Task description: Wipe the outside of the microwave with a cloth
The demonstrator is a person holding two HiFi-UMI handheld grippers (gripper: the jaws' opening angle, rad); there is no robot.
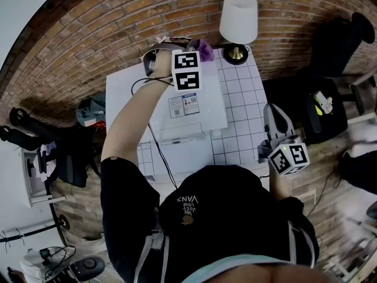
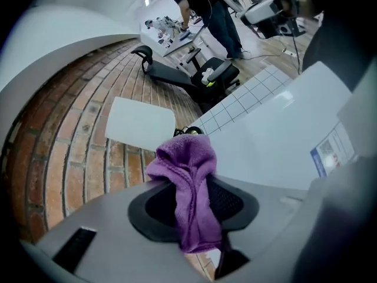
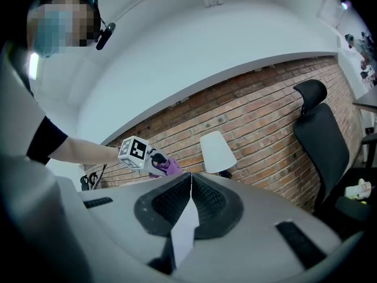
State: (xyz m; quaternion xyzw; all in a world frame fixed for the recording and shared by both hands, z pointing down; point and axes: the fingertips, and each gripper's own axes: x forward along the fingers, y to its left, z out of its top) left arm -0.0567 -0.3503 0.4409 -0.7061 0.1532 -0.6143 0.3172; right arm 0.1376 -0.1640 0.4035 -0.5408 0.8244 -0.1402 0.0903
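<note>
L gripper (image 2: 189,187) fingers clenched on purple cloth (image 2: 187,164): pinched mid-fold, wad sticking out past the tips, rest running back between the pads. Cloth looks soft, light and limp, prob bunches, so hold the bunched middle w/ wad fwd. Microwave (image 1: 187,108) top is just beside L fingers; rigid, smooth, likely too heavy to shift. R gripper (image 3: 189,184) fingers pressed together, nothing between, well apart from cloth. Count: 1 cloth, 1 microwave, 2 grippers, 1 lamp (image 1: 238,17).

Office-like workroom — brick wall (image 1: 118,22), office chairs (image 3: 318,134), a table lamp (image 1: 238,17).
</note>
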